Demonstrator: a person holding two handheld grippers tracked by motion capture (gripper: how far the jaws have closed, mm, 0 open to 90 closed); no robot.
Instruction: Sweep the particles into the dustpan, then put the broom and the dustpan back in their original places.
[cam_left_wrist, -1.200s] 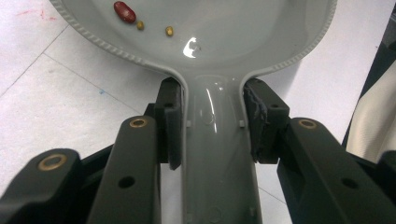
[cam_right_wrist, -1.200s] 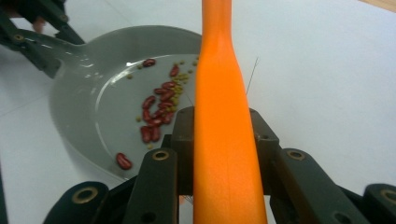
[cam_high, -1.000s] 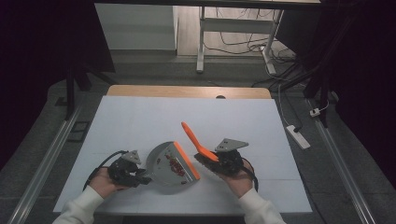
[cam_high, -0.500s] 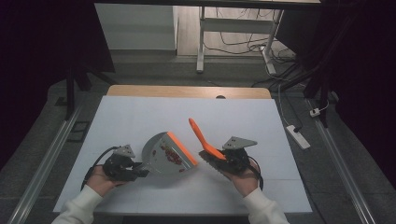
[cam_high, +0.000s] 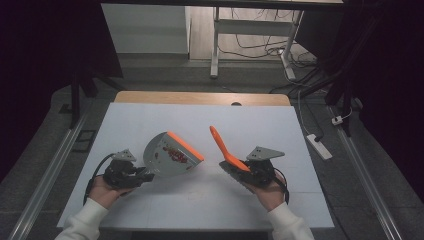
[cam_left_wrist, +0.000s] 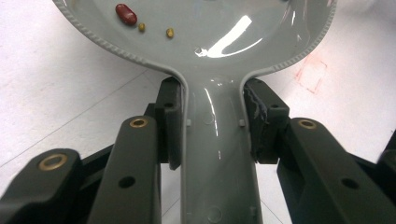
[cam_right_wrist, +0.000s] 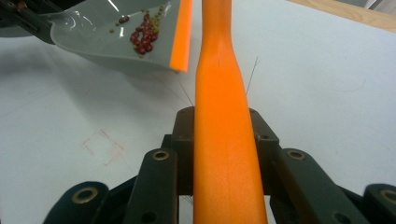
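Above the table (cam_high: 150, 115), beans (cam_high: 176, 155) in a raised dustpan (cam_high: 170, 159), orange lip right.

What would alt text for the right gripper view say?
An orange brush handle is clamped between two black jaws of the right tool above a white table. At upper left, a grey dustpan with an orange lip holds red beans.

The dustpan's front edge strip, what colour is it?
Orange, on a grey dustpan; the strip shows best in the right gripper view.
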